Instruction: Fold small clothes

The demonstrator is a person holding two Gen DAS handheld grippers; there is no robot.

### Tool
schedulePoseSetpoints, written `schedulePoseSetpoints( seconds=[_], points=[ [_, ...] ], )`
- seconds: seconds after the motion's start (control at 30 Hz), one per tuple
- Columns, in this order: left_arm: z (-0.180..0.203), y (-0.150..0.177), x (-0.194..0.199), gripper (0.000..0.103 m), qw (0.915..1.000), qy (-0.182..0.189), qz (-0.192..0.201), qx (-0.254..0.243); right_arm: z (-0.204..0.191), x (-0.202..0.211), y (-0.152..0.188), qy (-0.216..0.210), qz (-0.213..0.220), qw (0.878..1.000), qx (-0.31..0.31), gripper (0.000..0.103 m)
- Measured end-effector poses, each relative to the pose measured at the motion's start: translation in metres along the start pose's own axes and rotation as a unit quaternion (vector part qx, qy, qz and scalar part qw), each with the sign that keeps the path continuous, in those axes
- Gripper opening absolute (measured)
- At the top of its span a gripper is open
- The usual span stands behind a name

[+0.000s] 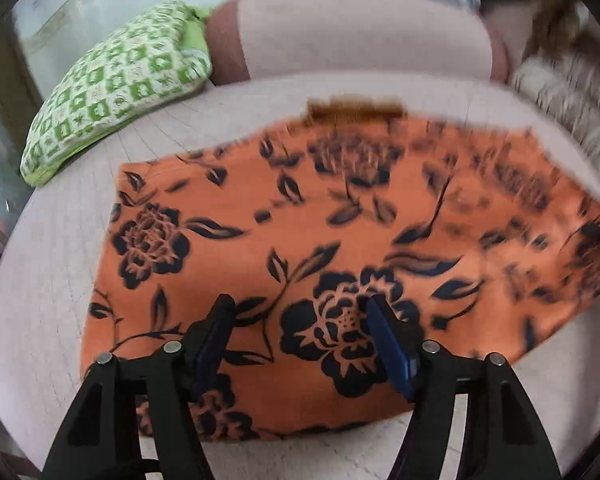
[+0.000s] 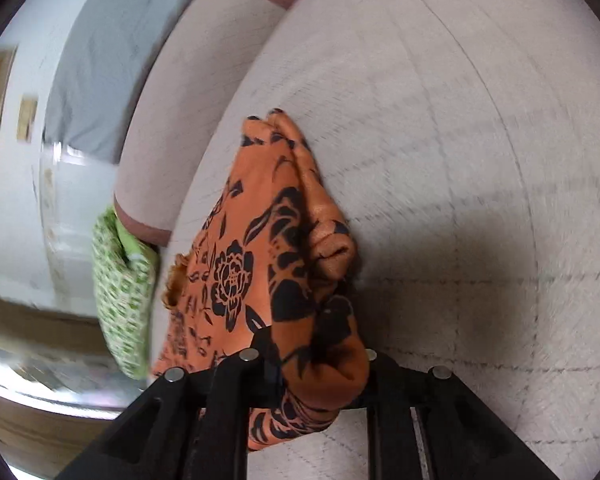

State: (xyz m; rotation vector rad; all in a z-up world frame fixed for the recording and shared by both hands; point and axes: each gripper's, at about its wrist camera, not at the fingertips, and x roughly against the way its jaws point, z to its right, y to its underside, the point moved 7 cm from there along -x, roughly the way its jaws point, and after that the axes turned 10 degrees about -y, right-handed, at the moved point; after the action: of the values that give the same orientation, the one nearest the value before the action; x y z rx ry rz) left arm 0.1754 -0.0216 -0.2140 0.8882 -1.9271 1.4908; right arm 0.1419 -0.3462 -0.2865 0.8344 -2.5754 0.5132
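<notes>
Pale quilted sofa seat, orange floral garment spread flat on it. Left gripper hovers over its near edge, jaws wide, nothing pinched. Right gripper is clamped on a bunched edge of the cloth, probably a corner; blur hides it. Carry that edge straight across, low, align hems before release. Green cushion behind.
</notes>
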Motion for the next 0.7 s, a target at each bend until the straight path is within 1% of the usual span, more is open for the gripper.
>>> schedulePoseSetpoints(
  seconds=[0.03,0.07,0.1,0.13,0.17,0.2,0.23,0.27,0.33,0.4,0.47,0.5,0.53,0.6,0.67,0.7],
  points=[
    [-0.012,-0.006,0.014,0.069,0.9993,-0.016,0.031,0.015,-0.006,0.002,-0.001,0.003,0.002,1.000,0.012,0.015],
    [-0.022,-0.007,0.019,0.069,0.9982,-0.030,0.046,0.023,-0.008,0.001,-0.001,0.008,0.001,1.000,0.018,0.016],
    [-0.026,-0.006,0.016,0.069,0.9981,-0.034,0.042,0.029,-0.007,-0.002,-0.002,0.021,-0.003,0.999,0.028,0.016],
    [-0.025,-0.001,0.005,0.069,0.9994,-0.021,0.015,0.023,0.000,-0.009,-0.002,0.043,-0.013,0.999,0.027,0.019],
    [-0.017,0.011,-0.017,0.069,0.9993,-0.004,-0.037,0.000,0.007,-0.013,-0.001,0.044,-0.018,0.999,0.013,0.021],
    [-0.013,0.019,-0.028,0.071,0.9986,-0.006,-0.050,-0.014,0.012,-0.016,0.000,0.038,-0.020,0.999,0.003,0.022],
    [-0.012,0.018,-0.025,0.072,0.9995,-0.013,-0.018,-0.022,0.014,-0.017,-0.001,0.033,-0.019,0.999,0.001,0.022],
    [-0.012,0.018,-0.020,0.072,0.9994,-0.016,-0.011,-0.028,0.010,-0.015,-0.001,0.036,-0.020,0.999,0.010,0.021],
    [-0.018,0.018,-0.015,0.070,0.9998,0.007,-0.019,-0.002,-0.012,-0.009,-0.002,0.046,-0.019,0.997,0.059,0.015],
    [-0.029,0.013,-0.007,0.066,0.9988,0.030,-0.019,0.032,-0.057,-0.003,0.000,0.051,-0.010,0.991,0.123,0.013],
    [-0.054,0.002,0.010,0.066,0.9960,0.037,0.001,0.081,-0.105,0.000,0.008,0.052,-0.003,0.979,0.195,0.013],
    [-0.071,-0.003,0.021,0.066,0.9933,0.037,0.016,0.108,-0.129,-0.001,0.016,0.052,-0.001,0.972,0.229,0.013],
    [-0.096,-0.006,0.034,0.066,0.9883,0.029,0.036,0.145,-0.155,-0.003,0.029,0.051,-0.002,0.962,0.269,0.013],
    [-0.136,-0.005,0.050,0.066,0.9788,0.006,0.055,0.197,-0.203,-0.010,0.062,0.046,-0.007,0.938,0.344,0.013],
    [-0.181,0.005,0.058,0.066,0.9653,-0.021,0.061,0.253,-0.239,-0.025,0.101,0.029,-0.025,0.919,0.392,0.013],
    [-0.200,0.013,0.059,0.066,0.9594,-0.034,0.060,0.273,-0.251,-0.037,0.122,0.025,-0.035,0.910,0.413,0.013]
  ],
)
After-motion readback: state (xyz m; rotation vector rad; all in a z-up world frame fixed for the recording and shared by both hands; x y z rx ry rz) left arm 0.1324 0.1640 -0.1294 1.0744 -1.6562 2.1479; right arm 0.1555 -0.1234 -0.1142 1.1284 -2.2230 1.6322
